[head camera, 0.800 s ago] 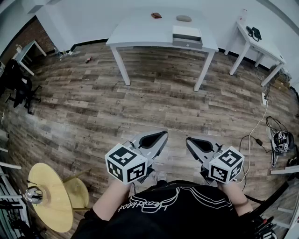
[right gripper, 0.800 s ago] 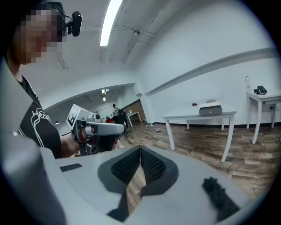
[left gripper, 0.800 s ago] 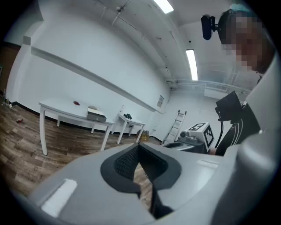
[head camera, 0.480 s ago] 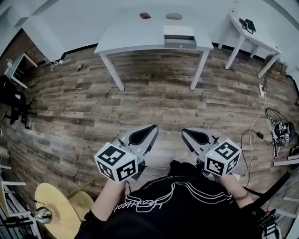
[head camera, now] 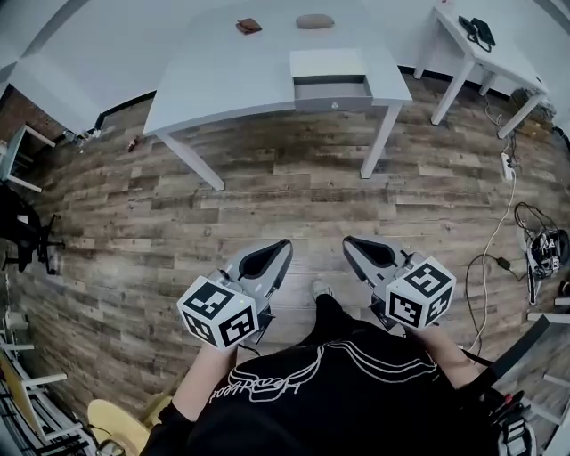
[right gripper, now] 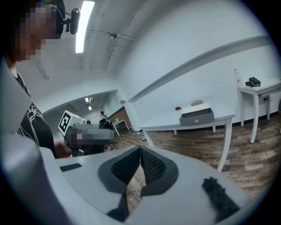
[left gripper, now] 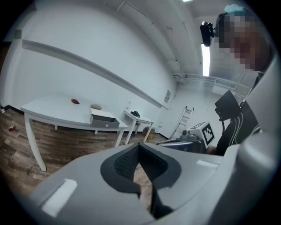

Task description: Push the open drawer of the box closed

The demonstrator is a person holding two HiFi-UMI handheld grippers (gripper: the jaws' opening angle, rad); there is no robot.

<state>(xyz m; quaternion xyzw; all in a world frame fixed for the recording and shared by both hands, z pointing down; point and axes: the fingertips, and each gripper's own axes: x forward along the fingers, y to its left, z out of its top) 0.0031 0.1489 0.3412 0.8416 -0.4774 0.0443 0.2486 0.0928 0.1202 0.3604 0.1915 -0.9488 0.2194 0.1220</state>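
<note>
The white box (head camera: 328, 66) stands near the front edge of a white table (head camera: 214, 71), far ahead of me. Its grey drawer (head camera: 331, 93) is pulled out toward me, a small knob on its front. Both grippers are held low above the floor, well short of the table. My left gripper (head camera: 283, 246) has its jaws closed together with nothing between them. My right gripper (head camera: 349, 242) is the same, shut and empty. The box (left gripper: 104, 119) shows small in the left gripper view, and the box (right gripper: 196, 115) also shows in the right gripper view.
A brown item (head camera: 248, 26) and a grey oval object (head camera: 314, 20) lie at the table's back. A second white table (head camera: 485, 55) with a black object (head camera: 476, 31) stands at right. Cables (head camera: 533, 254) lie on the wood floor. A yellow stool (head camera: 116, 426) is behind left.
The table and box have come closer and larger in the head view as the person walks forward. Both grippers stay shut and keep their places in front of the body.
</note>
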